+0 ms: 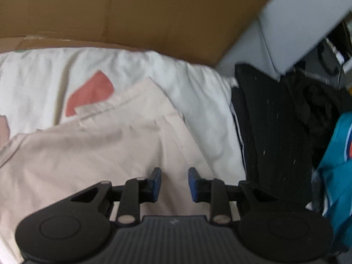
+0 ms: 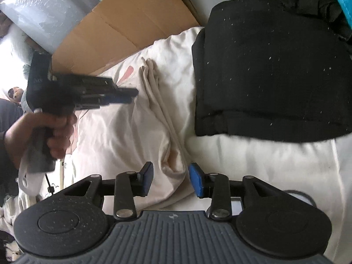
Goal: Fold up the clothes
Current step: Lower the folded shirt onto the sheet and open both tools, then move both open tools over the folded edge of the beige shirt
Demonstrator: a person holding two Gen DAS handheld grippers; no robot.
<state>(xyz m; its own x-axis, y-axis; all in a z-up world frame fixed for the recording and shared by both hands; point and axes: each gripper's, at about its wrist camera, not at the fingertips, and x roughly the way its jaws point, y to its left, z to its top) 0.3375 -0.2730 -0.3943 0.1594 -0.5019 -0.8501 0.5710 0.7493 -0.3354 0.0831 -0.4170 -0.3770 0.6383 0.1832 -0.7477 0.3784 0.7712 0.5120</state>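
**A:** The beige garment (image 1: 105,149), where do you have it on the left wrist view?

**B:** I see it lying folded on the white sheet (image 1: 198,83), filling the lower left of the picture. A cardboard sheet (image 1: 154,11) stands behind the bedding. To the right lies a folded black garment (image 1: 270,127), and past that something teal (image 1: 338,165) at the edge.

**A:** And your left gripper (image 1: 173,183)?

**B:** Released. I see a clear gap between the blue pads (image 1: 156,182), pale cloth showing behind the gap, nothing pinched. The picture is rather blurred.

**A:** Go to the right wrist view.

**B:** Here the beige garment (image 2: 123,132) runs from mid-left down to my right gripper (image 2: 170,181), its folded edge in ridges near the middle. The black garment (image 2: 275,70) sits as a neat block at the upper right, just beside it on the sheet (image 2: 264,165).

**A:** Right jaws?

**B:** Apart, with a bunched corner of the beige cloth showing between them; the pads (image 2: 197,182) do not press on it. The person's hand (image 2: 44,136) holds the left gripper (image 2: 129,94) at the left, above the beige cloth. From that side I can't tell its jaw gap.
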